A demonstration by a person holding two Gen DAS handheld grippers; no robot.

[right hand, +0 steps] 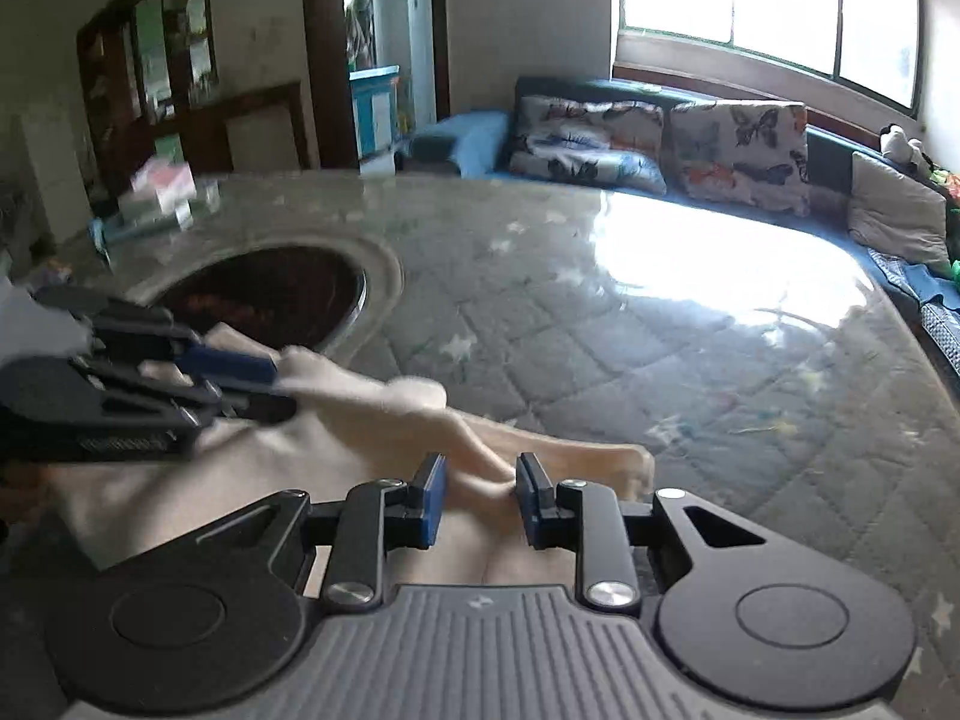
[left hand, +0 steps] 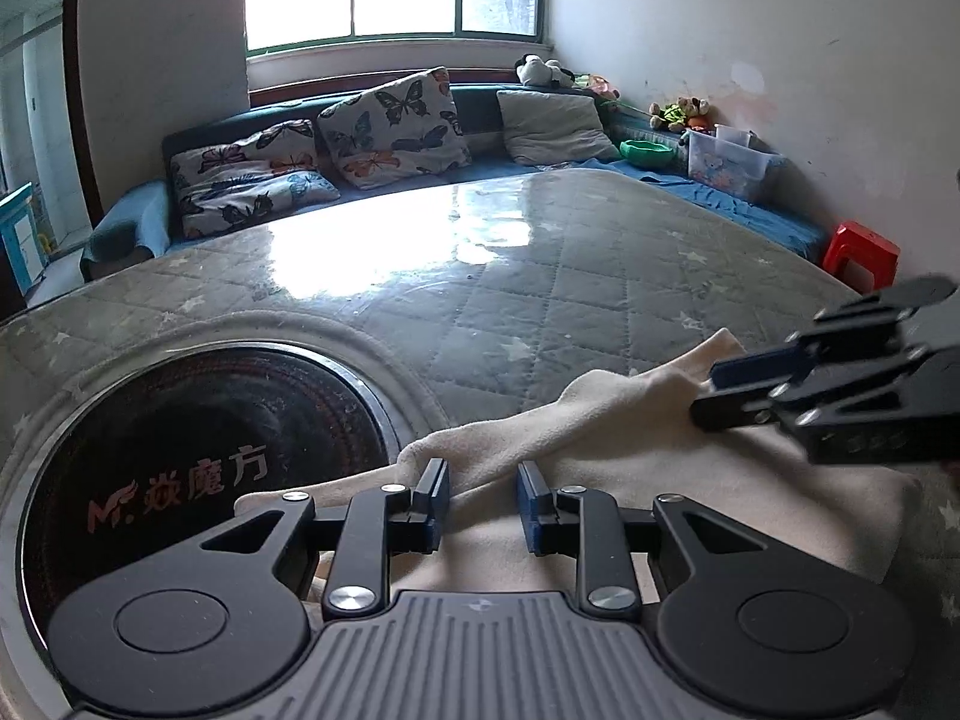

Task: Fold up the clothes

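A cream garment lies on the near part of the table, one edge lifted into a ridge running between the two grippers. In the left wrist view my left gripper has its fingers drawn close on that ridge at its left end. My right gripper comes in from the right, tips pinching the same edge. In the right wrist view the right gripper nips the garment fold between its blue pads, while the left gripper holds the edge at the left.
The table has a quilted grey cover under glossy glass. A round dark hotplate is set into it left of the garment. Small boxes sit at the far left edge. A blue sofa with cushions and a red stool stand beyond.
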